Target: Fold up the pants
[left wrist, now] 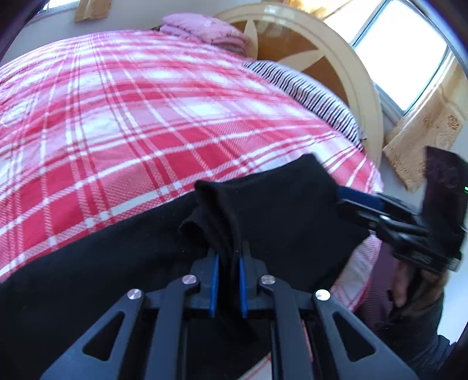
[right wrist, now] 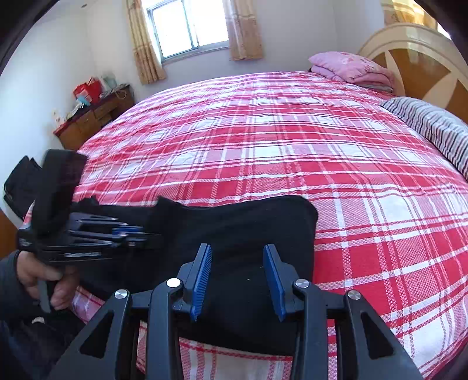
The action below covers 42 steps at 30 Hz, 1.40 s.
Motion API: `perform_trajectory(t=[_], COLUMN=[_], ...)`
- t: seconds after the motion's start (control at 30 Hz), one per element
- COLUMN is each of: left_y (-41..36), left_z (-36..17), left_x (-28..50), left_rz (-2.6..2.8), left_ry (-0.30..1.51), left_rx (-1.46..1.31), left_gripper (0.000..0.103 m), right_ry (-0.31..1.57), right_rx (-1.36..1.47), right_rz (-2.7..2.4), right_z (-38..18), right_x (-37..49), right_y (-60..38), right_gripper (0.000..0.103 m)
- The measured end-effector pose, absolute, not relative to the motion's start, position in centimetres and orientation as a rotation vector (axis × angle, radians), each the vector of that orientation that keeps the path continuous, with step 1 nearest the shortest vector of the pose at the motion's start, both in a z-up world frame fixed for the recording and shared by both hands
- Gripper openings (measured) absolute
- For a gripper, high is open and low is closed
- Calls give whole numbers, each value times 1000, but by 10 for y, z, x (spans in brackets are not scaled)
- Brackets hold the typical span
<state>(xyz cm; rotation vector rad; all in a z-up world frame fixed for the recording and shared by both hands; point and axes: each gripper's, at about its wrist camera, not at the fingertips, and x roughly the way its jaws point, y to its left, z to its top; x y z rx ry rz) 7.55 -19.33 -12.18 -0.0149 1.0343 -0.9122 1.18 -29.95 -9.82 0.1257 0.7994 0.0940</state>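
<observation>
I'm looking across a bed (right wrist: 278, 140) spread with a red-and-white plaid sheet, its curved cream-and-wood headboard (right wrist: 421, 55) at two o'clock in the right wrist view and a curtained window (right wrist: 190, 26) at twelve. A folded pink quilt (right wrist: 351, 68) sits by the headboard, a striped pillow (right wrist: 433, 125) just in front of it, and a cluttered wooden desk (right wrist: 93, 117) stands against the wall at ten o'clock.

The black pants (right wrist: 239, 251) lie along the near edge of the bed, at six o'clock in both views. My left gripper (left wrist: 229, 263) is clenched on a bunched ridge of that fabric, the blue pads pinching it from both sides. My right gripper (right wrist: 237, 277) hangs over the flat end of the pants with its jaws released, nothing pressed between the pads. From the left wrist view it sits at three o'clock, its tip at the edge of the cloth.
</observation>
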Motion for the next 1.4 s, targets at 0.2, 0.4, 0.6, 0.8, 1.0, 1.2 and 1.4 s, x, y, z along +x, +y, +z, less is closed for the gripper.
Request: perform_trajectory(t=[0.2, 0.4, 0.6, 0.8, 1.0, 1.2, 1.4], left_y=[-159, -134, -128, -131, -129, -120, -114], left_z=[-98, -106, -132, -153, -140, -143, -136], left_x=[75, 78, 82, 85, 78, 80, 77], left_rz=[-889, -833, -802, -773, -741, -687, -659], left_ry=[994, 1034, 1107, 1132, 1050, 1001, 966], left_rx=[-65, -84, -105, -104, -16, 35, 79], left_gripper=[12, 12, 12, 16, 33, 55, 59], right_ry=[755, 783, 861, 888, 851, 829, 846], right_rx=[176, 100, 26, -33, -36, -104, -273], right_rz=[85, 160, 146, 134, 119, 256, 268], right_z=[-92, -99, -119, -137, -121, -123, -160], right_x=[8, 9, 17, 19, 14, 5, 3], right_y=[-304, -276, -261, -259, -251, -194, -157], right_gripper=[39, 39, 39, 40, 40, 46, 50])
